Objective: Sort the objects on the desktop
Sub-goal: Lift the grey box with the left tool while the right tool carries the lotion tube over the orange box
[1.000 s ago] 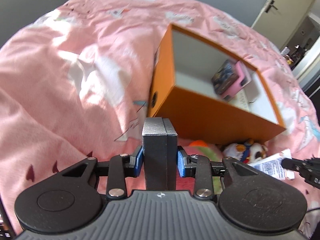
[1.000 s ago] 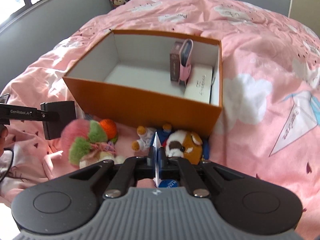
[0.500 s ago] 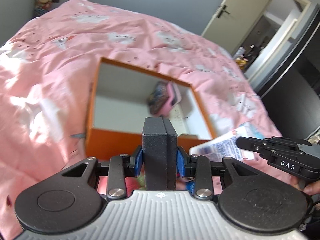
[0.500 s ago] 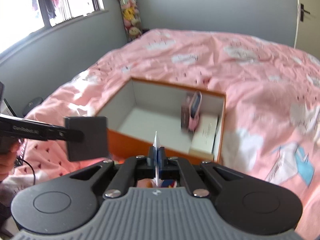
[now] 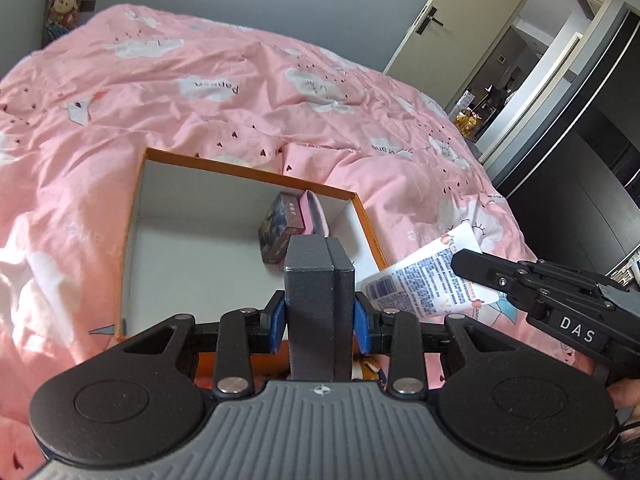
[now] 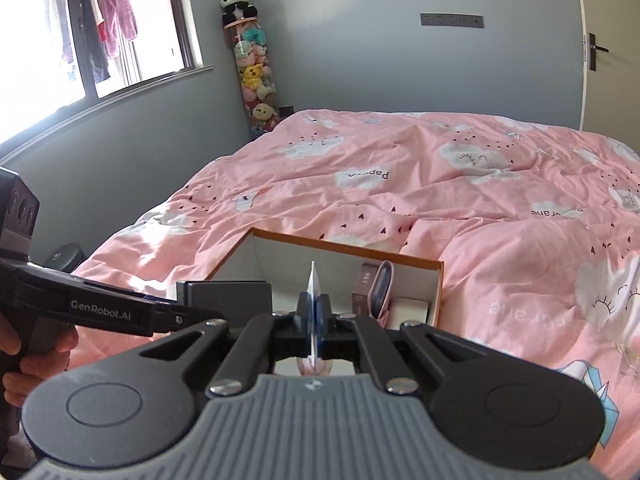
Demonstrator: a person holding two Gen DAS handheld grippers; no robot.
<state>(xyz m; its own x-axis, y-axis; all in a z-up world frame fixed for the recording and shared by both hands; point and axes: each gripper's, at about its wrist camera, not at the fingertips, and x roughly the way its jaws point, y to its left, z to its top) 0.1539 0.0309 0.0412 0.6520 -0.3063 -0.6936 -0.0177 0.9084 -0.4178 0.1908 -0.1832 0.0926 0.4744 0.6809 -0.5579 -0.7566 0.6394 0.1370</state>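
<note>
Left wrist view: a second ago I was looking at the side of the orange box [image 5: 372,236] from low down, with the toys in front. Now I am higher and look down into it. My left gripper [image 5: 319,320] holds the dark grey case [image 5: 319,280] tight between its blue pads, just over the near wall. I think it can go in soon. My right gripper [image 5: 476,268] has come in beside it, pinching the flat white packet [image 5: 424,280]. A card box [image 5: 282,228] and a pink thing [image 5: 316,212] already stand inside.

Right wrist view: I am higher here too, and I see more of the room. The packet [image 6: 313,280] shows edge-on in my closed fingers. The box [image 6: 348,250] sits on a pink bed cover [image 6: 440,184] with clouds. Behind are grey walls, a window [image 6: 100,28] and a tall tube of soft toys [image 6: 256,72].
</note>
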